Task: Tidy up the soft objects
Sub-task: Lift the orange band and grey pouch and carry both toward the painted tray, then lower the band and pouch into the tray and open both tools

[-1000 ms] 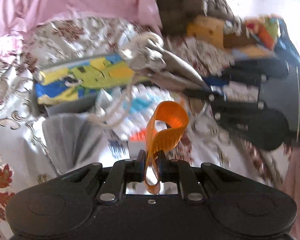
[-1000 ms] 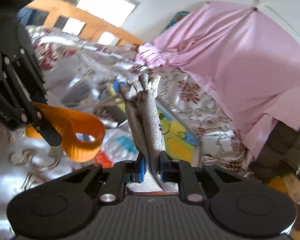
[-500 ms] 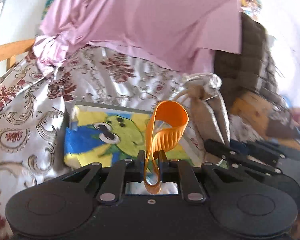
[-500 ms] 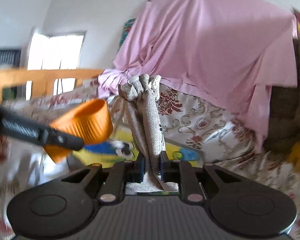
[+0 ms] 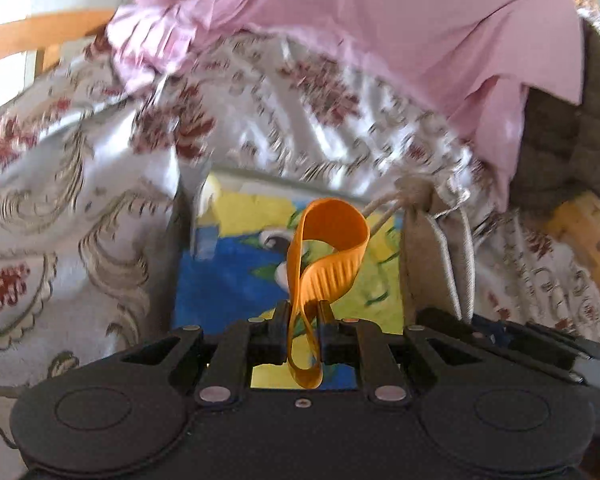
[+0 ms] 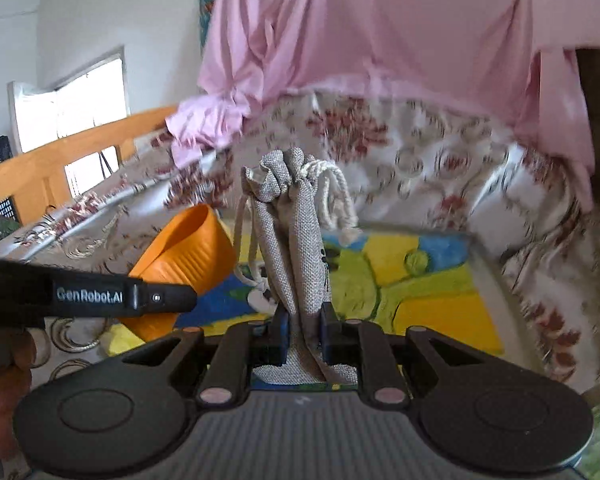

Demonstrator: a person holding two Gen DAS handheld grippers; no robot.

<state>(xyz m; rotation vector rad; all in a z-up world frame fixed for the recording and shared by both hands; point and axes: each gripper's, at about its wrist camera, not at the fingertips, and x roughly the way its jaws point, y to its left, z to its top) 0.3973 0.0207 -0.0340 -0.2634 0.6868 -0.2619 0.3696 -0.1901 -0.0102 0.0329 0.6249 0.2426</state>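
Note:
My left gripper (image 5: 304, 314) is shut on a floppy orange rubber band (image 5: 328, 248) that loops up out of the jaws. My right gripper (image 6: 304, 320) is shut on a grey burlap drawstring pouch (image 6: 294, 240), which stands upright with its cords hanging. Both hover over a shallow box (image 5: 236, 276) with a yellow, blue and green cartoon picture (image 6: 432, 280) inside. In the right wrist view the left gripper's finger (image 6: 100, 298) and the orange band (image 6: 184, 256) sit at the left. In the left wrist view the pouch (image 5: 432, 256) shows at the right.
A floral satin bedspread (image 5: 80, 220) lies around the box. A pink cloth (image 6: 380, 40) drapes behind it. A wooden bed rail (image 6: 60, 160) runs at the left, with a window beyond. Brown cushions (image 5: 560, 140) and a person's hand (image 6: 0, 392) show at the edges.
Both grippers swung across the bed with the band and the pouch still held, rolling level. The cartoon box now lies directly below and ahead of them; the clutter seen earlier is out of view.

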